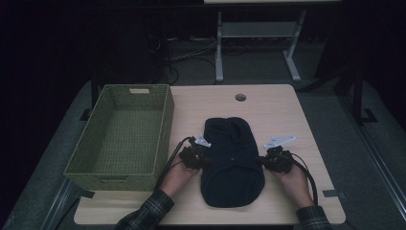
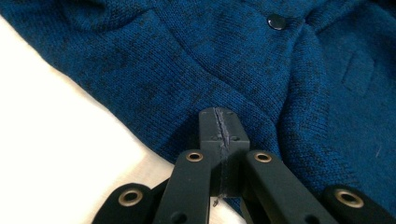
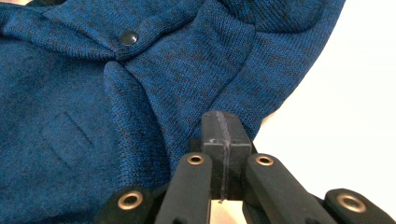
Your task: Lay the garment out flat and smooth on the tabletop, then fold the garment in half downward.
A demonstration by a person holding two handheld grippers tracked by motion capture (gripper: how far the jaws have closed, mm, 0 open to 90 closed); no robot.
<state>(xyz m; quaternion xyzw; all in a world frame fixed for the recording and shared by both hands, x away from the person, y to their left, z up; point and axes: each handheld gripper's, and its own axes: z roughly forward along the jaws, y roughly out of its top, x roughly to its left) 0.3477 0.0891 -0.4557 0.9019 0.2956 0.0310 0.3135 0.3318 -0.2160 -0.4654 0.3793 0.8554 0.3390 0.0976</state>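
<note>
Blue knit garment lies right of the woven basket. Left gripper and right gripper press closed at its edges; whether cloth is pinched stays hidden.

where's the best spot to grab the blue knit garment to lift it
Probably its two long side edges, one gripper from each side. The blue knit garment lies flat and lengthwise; the left gripper and right gripper sit shut at those edges, apparently pinching fabric.

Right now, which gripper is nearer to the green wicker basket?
Left. The left gripper sits at the blue knit garment's left edge, just right of the green wicker basket; the right gripper is at the garment's far edge.
</note>
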